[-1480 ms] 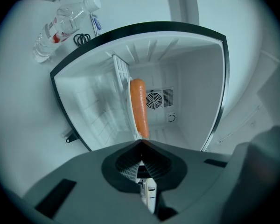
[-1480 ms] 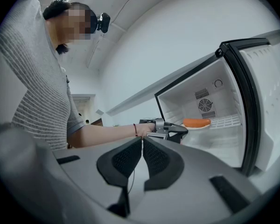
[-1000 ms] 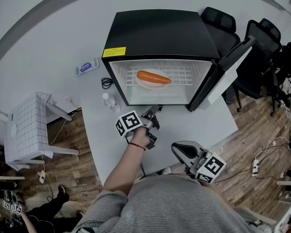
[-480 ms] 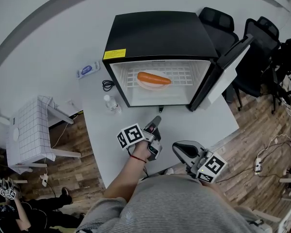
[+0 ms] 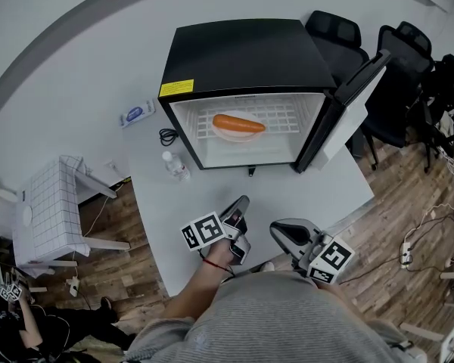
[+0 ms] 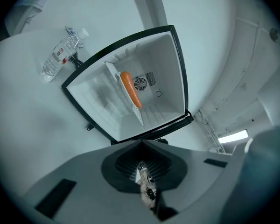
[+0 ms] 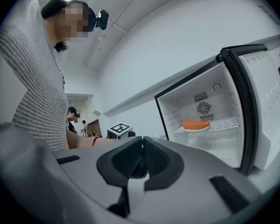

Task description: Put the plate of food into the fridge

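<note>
A white plate [image 5: 225, 132] with an orange sausage [image 5: 239, 123] rests on the wire shelf inside the small black fridge [image 5: 246, 55], whose door [image 5: 346, 108] stands open to the right. The same plate shows in the left gripper view [image 6: 136, 112] and the right gripper view [image 7: 196, 129]. My left gripper [image 5: 242, 206] is shut and empty above the white table [image 5: 303, 191], well in front of the fridge. My right gripper [image 5: 281, 230] hangs near the table's front edge, shut with nothing in it.
A water bottle [image 5: 174, 165] stands left of the fridge beside a black cable [image 5: 166, 132]. Black office chairs [image 5: 405, 74] stand behind the open door. A small white side table [image 5: 49, 210] is on the wooden floor at the left.
My left gripper has drawn back from the fridge opening toward the table's front edge. The plate stays on the shelf. The right gripper has hardly moved.
</note>
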A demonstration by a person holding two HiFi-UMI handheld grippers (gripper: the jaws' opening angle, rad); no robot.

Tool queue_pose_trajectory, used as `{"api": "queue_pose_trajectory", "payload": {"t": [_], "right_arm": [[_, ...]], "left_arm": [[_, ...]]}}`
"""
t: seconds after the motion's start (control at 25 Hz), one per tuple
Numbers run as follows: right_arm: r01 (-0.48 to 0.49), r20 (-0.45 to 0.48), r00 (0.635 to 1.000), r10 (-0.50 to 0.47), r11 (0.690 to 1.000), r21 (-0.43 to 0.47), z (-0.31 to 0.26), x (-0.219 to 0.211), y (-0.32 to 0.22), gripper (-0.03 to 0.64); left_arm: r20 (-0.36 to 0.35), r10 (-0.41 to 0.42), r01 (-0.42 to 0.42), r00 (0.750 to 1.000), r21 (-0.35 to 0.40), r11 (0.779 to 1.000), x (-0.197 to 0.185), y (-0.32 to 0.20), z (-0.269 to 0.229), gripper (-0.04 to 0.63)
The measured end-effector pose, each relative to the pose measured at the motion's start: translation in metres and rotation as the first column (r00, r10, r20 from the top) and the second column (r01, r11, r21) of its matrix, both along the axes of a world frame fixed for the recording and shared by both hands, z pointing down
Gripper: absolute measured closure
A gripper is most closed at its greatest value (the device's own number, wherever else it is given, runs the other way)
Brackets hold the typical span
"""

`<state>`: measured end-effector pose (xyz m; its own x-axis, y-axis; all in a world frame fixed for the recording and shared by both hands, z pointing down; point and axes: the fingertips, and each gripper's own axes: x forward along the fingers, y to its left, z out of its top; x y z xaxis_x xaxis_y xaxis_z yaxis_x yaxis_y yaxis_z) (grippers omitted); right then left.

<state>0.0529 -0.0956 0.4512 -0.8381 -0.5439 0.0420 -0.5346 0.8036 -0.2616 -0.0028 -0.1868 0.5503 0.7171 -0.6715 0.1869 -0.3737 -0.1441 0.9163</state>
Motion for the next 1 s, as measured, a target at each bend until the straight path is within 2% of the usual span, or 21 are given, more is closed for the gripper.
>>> {"api": "queue_pose_trajectory", "payload": {"t": [0.2,0.48,0.68,0.84,1.0], "right_arm": [[-0.003,-0.002,1.0,0.003,1.0,0.0,0.001,-0.001,0.0,0.601],[-0.01,-0.005,1.0,0.01,1.0,-0.007,0.003,-0.001,-0.001,0.601],[-0.011,-0.001,1.0,0.011,1.0,-0.013,0.005,-0.002,-0.001,0.601],[-0.012,-0.002,1.0,0.012,1.0,-0.014,0.006,-0.001,-0.002,0.601],[-0.011,-0.006,1.0,0.011,1.0,-0.019,0.01,-0.002,-0.003,0.601]], "left_arm": [[0.045,0.024,-0.027,0.999,0.051,0.998,-0.001,0.013,-0.007,0.584],[0.17,0.061,-0.087,0.984,0.154,0.984,-0.008,0.033,-0.012,0.584],[0.227,0.084,-0.143,0.97,0.255,0.956,-0.007,0.048,-0.023,0.584],[0.25,0.083,-0.159,0.965,0.301,0.94,-0.005,0.056,-0.032,0.584],[0.311,0.085,-0.207,0.947,0.382,0.901,0.0,0.061,-0.042,0.584]]}}
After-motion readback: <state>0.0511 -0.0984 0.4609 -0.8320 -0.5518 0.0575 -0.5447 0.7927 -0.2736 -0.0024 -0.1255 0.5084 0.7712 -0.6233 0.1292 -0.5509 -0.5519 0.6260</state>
